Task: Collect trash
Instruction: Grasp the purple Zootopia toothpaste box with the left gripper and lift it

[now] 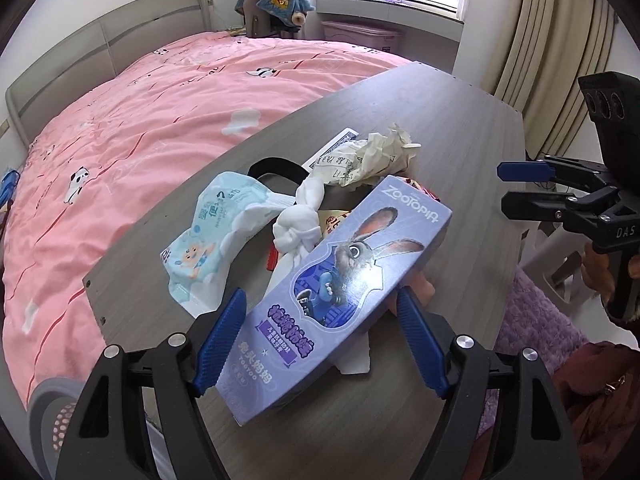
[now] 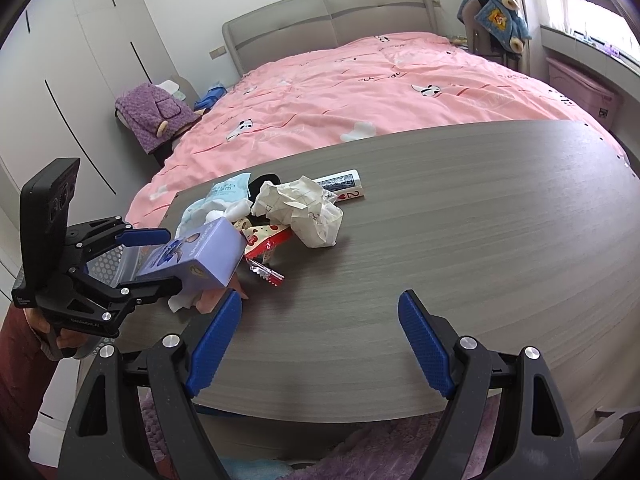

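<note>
A purple Zootopia carton [image 1: 344,280] lies between the fingers of my left gripper [image 1: 320,316], which is shut on it. In the right wrist view the carton [image 2: 200,256] is held off the grey table [image 2: 460,240] by the left gripper [image 2: 160,256]. Behind it lie a crumpled paper ball [image 1: 376,156], a knotted white tissue [image 1: 296,228], a pale blue wipes pack [image 1: 212,236] and red snack wrappers [image 2: 264,244]. My right gripper [image 2: 320,320] is open and empty over the table's near edge; it also shows in the left wrist view [image 1: 508,188].
A pink bed [image 2: 380,88] lies beyond the table. Playing cards [image 2: 344,184] sit behind the paper ball [image 2: 304,208]. A black band [image 1: 276,168] lies under the pile. A pink bin [image 2: 580,92] stands by the window.
</note>
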`<state>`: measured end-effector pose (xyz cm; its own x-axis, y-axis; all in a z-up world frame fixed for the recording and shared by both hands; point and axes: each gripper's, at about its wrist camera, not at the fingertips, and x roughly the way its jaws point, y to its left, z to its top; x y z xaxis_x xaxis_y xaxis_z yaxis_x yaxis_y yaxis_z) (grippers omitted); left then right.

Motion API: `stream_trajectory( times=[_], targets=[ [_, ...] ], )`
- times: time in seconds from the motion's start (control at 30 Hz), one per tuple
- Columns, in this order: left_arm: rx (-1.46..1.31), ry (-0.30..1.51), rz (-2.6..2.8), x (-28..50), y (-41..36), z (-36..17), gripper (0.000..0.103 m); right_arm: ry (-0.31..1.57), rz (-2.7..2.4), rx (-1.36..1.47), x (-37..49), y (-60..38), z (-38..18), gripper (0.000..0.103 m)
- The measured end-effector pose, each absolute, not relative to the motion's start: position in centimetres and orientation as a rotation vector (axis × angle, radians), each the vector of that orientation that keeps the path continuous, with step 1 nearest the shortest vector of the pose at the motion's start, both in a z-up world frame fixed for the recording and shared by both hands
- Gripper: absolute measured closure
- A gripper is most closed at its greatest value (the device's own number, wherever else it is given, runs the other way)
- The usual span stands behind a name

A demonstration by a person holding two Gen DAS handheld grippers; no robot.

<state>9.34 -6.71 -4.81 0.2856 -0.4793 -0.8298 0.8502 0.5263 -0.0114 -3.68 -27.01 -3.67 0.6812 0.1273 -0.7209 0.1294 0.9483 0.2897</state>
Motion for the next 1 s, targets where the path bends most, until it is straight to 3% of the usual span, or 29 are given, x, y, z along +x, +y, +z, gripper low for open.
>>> stream_trajectory(
  times=[0.77,1.0],
  targets=[
    [0.533,0.893,-0.915,9.3,-7.6,-5.4,0.025,0.819,0.007,0.329,-4.1,-26.7,-3.2,0.024],
    [0.503,0.89,-0.884,8.8,-6.9,-4.9,0.05,0.815,0.006,0.332,-4.0,-26.6,-3.0,0.024]
  ],
)
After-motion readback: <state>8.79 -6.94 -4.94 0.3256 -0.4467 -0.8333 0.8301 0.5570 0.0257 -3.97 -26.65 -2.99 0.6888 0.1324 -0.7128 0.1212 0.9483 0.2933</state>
